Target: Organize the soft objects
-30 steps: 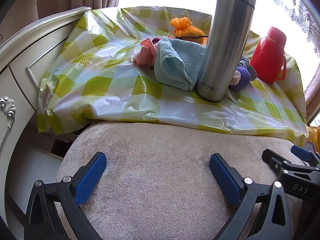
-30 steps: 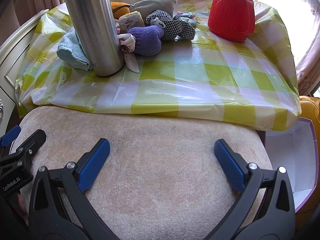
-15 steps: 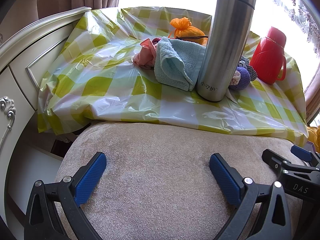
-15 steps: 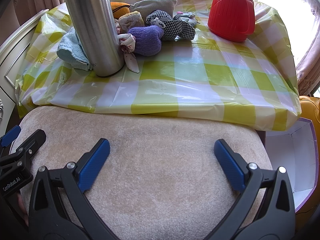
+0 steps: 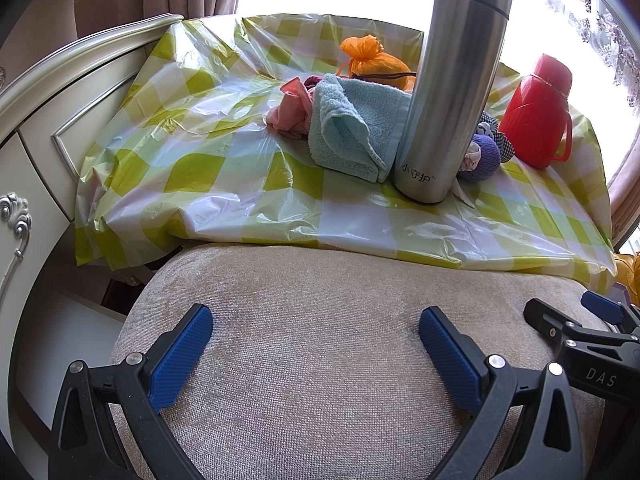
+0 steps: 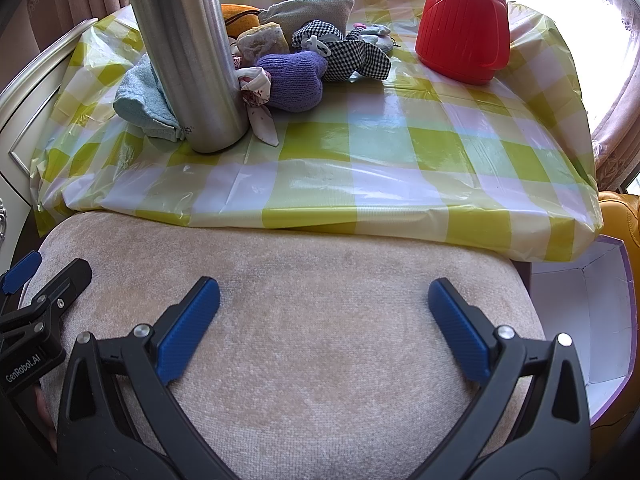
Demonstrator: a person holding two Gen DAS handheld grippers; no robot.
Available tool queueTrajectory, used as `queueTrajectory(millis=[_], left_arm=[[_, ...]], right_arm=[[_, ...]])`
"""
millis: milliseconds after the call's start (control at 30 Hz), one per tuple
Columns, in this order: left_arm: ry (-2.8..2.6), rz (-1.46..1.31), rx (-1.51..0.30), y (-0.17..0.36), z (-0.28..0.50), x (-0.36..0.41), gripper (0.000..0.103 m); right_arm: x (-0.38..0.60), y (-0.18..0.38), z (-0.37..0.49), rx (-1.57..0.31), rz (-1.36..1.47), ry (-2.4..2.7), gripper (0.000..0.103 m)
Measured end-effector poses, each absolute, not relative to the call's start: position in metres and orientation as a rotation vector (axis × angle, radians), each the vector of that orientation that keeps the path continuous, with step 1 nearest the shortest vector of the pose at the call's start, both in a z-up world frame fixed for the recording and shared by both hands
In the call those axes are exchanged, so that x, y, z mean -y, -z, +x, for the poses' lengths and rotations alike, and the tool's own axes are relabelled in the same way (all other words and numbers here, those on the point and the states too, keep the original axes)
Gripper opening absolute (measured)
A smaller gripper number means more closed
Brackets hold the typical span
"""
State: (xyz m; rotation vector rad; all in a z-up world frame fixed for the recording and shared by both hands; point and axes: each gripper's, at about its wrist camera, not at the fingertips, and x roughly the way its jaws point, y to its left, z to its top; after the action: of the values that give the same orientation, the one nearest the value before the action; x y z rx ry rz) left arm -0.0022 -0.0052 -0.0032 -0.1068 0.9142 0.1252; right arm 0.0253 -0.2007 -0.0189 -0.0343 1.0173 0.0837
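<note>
Soft objects sit bunched at the far side of a table draped in a glossy yellow-green and white checked plastic cloth point(image 6: 400, 152), crowding a tall brushed-steel flask point(image 5: 448, 92) that stands upright among them. In front of the table spreads a beige velvety cushioned seat point(image 5: 320, 340), the largest thing in either view, and both tongs hover just above it, well short of the pile. A cream cabinet with silver trim point(image 5: 48, 128) stands to the left, and an open white box with a purple edge point(image 6: 580, 312) lies low at the right beside the seat. A red plastic thermos jug point(image 6: 464, 28) stands on the cloth's right side, apart from the pile. Of the soft things, the folded pale blue terry towel point(image 5: 352, 128) is biggest, pressed against the flask's left flank; behind it rest an orange mesh drawstring pouch point(image 5: 372, 60) and a crumpled pink cloth point(image 5: 290, 112). On the flask's other side lie a grey fabric pouch point(image 6: 312, 10), a black-and-white gingham cloth toy point(image 6: 352, 58), a purple knitted piece point(image 6: 294, 78) and a small tan sponge-like lump point(image 6: 262, 40), all touching one another. The left gripper point(image 5: 316, 340) has its blue-padded fingers spread wide with nothing between them; the right gripper point(image 6: 324, 320) is equally splayed and grasps nothing.
</note>
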Motion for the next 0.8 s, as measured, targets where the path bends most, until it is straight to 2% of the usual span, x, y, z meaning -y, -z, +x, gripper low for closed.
queueTrajectory(millis=[367, 633, 800], left_arm=[[-0.128, -0.102, -0.915, 0.002, -0.002, 0.005, 0.103], [-0.107, -0.251, -0.889, -0.013, 0.020, -0.021, 0.102], [-0.074, -0.360, -0.854, -0.022, 0.062, -0.040, 0.090]], right_arm=[[0.201, 0.019, 0.026, -1.022, -0.033, -0.086, 0.103], [0.211, 0.013, 0.042, -1.141, 0.004, -0.197, 0.103], [0.221, 0.003, 0.056, -1.105, 0.081, -0.236, 0.103]])
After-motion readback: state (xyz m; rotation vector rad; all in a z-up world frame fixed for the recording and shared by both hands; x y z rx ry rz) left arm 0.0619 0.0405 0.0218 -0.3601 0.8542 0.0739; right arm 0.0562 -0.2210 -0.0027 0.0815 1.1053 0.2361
